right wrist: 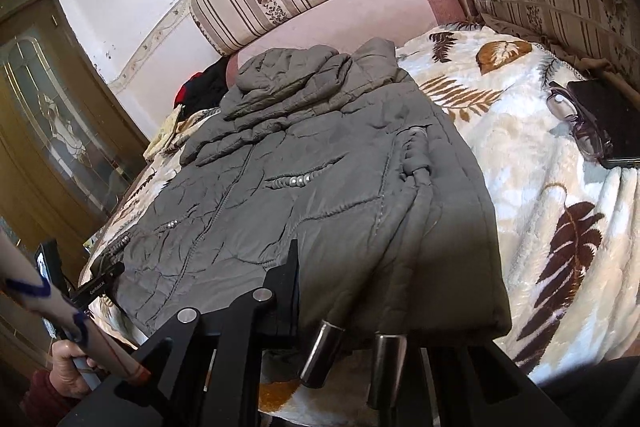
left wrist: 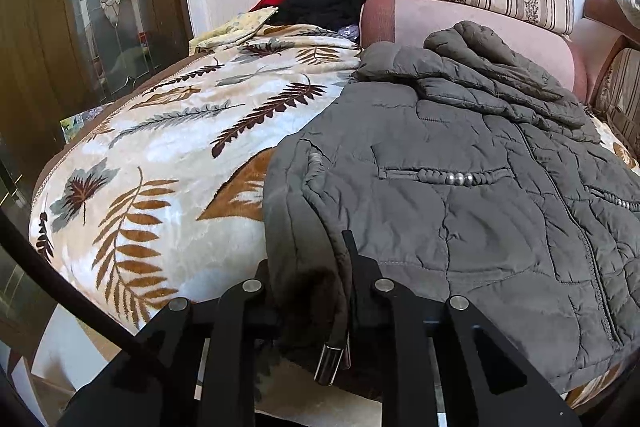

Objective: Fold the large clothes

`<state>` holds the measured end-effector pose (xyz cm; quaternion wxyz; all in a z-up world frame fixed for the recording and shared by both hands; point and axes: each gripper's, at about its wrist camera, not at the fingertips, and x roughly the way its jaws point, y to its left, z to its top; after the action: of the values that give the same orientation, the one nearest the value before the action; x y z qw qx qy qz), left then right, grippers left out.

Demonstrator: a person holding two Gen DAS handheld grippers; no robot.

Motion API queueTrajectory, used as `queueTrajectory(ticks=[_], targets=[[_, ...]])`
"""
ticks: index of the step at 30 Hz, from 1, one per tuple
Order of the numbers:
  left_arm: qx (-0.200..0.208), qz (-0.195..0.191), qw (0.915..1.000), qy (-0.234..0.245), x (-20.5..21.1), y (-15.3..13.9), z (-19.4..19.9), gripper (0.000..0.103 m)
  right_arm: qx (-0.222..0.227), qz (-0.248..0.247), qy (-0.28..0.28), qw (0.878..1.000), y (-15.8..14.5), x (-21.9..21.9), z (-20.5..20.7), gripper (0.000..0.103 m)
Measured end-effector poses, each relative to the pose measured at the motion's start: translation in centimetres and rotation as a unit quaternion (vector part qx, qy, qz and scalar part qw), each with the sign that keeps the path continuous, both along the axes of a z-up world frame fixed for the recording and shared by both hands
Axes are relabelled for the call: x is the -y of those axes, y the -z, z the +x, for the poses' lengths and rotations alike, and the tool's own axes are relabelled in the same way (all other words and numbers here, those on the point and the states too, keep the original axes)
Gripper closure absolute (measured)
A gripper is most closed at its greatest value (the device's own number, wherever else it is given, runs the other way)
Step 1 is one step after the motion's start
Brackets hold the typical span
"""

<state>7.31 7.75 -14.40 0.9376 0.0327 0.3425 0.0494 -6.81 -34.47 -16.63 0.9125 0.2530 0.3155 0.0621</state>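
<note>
lying flat on the leaf-print blanket (left wrist: 152, 155), grey padded jacket (left wrist: 460, 187), left gripper (left wrist: 308, 267) and right gripper (right wrist: 340, 291) each clamped on its hem

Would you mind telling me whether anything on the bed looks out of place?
Yes: glasses and a dark phone lie on the blanket right of the jacket, where folding could catch them.

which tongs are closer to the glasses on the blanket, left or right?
Right. The right tongs grip the grey jacket's hem at its right corner, on the side where the glasses lie. The left tongs grip the hem's opposite corner, the whole jacket between.
</note>
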Motion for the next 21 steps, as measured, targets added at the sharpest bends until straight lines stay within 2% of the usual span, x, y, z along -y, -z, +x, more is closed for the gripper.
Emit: queueTrajectory(ticks=[7,21], targets=[[0.004,0.004,1.0000,0.001,0.2,-0.2,-0.1,0.083,0.008,-0.003,0.000,1.000,-0.5,0.1,-0.1,0.087],[0.033,0.019,0.9992,0.010,0.9,-2.3,-0.7,0.083,0.021,-0.010,-0.008,1.000,-2.2,0.2,0.1,0.087]])
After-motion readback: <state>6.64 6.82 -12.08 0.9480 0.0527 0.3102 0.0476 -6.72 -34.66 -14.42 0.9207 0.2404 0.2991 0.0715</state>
